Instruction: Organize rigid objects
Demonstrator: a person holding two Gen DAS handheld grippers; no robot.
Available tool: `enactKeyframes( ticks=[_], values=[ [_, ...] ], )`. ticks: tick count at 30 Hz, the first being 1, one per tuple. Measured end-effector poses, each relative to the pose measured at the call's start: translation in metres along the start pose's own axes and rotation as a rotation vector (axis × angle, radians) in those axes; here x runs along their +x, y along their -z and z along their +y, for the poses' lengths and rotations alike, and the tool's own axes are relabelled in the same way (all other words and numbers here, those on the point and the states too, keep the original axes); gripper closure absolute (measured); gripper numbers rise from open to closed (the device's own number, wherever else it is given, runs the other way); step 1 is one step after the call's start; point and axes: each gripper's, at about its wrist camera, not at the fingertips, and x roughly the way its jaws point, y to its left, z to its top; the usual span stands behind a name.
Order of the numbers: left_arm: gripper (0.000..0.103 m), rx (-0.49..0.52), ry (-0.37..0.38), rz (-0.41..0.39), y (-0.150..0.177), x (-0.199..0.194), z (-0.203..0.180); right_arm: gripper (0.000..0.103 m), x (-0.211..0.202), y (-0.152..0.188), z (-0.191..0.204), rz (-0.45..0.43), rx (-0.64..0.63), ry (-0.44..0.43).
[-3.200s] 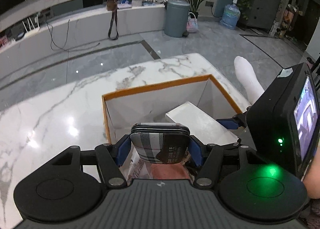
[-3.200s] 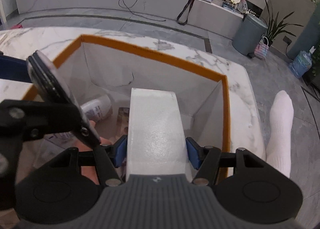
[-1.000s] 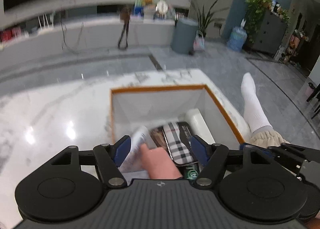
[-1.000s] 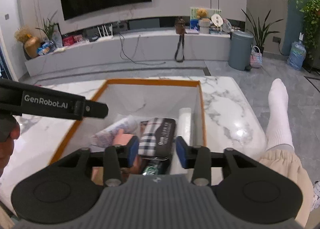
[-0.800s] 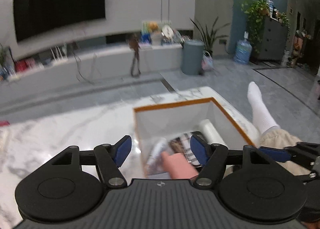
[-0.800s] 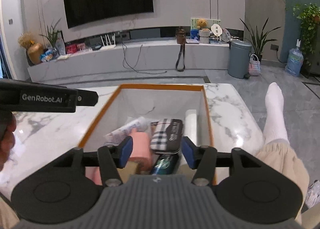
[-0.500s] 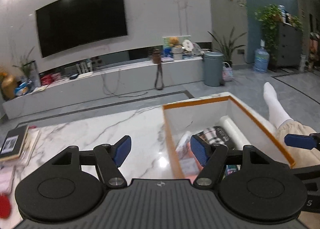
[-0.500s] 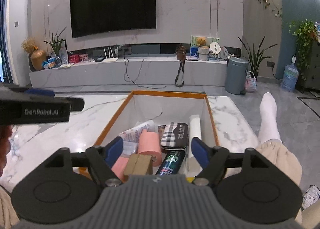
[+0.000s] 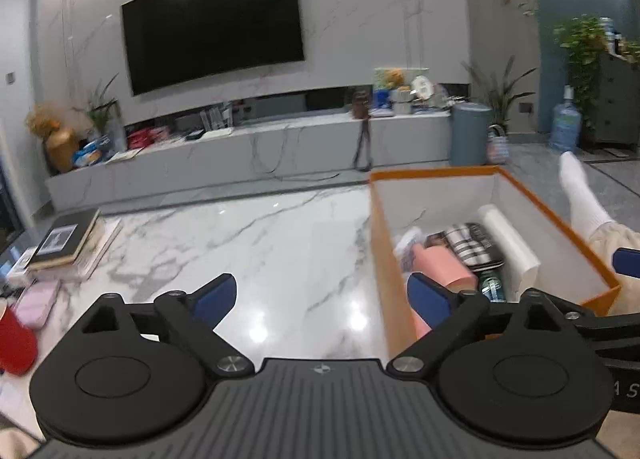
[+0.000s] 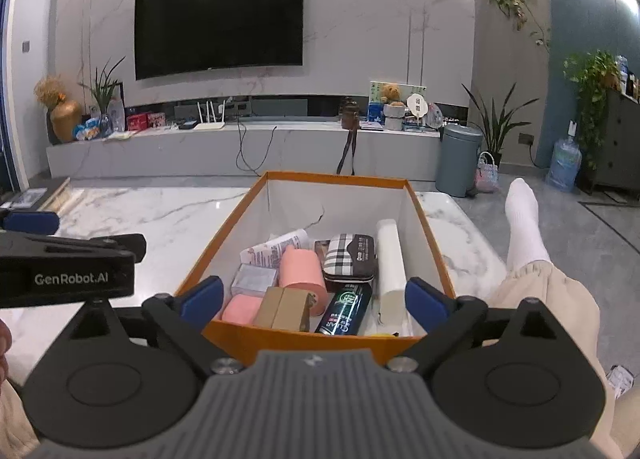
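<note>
An orange-rimmed box [image 10: 338, 178] stands on the marble table and holds a plaid case [image 10: 350, 257], a long white box [image 10: 390, 259], pink rolls [image 10: 300, 273], a green-and-black bottle [image 10: 346, 309], a brown carton [image 10: 282, 309] and a printed pack [image 10: 276, 247]. My right gripper [image 10: 314, 299] is open and empty, raised just in front of the box's near wall. My left gripper [image 9: 324, 299] is open and empty, above the bare marble left of the box [image 9: 436, 175]. The plaid case [image 9: 474, 245] and white box [image 9: 506, 241] also show in the left wrist view.
A stack of books [image 9: 68, 241], a pink case [image 9: 38, 303] and a red object [image 9: 14, 343] lie at the table's left end. A person's leg in a white sock [image 10: 524, 219] is right of the table. A TV wall and low bench stand behind.
Both grippers let go of the plaid case and the white box into the orange-rimmed box, opened, and drew back and up. The left gripper swung left over the bare marble.
</note>
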Motion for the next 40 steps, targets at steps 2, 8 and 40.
enactKeyframes(
  ticks=[2, 8, 40],
  values=[
    [0.000, -0.009, -0.001, 0.017, 0.004, 0.002, 0.003, 0.007, 0.005, 0.003, -0.002, 0.012, 0.006, -0.004],
    [0.000, -0.027, -0.002, 0.058, 0.017, 0.004, 0.013, 0.007, 0.011, 0.005, 0.000, 0.031, 0.010, 0.001],
    [0.000, -0.055, -0.005, 0.075, 0.026, -0.005, 0.026, 0.007, 0.014, 0.006, 0.010, 0.045, -0.036, 0.006]
  ],
)
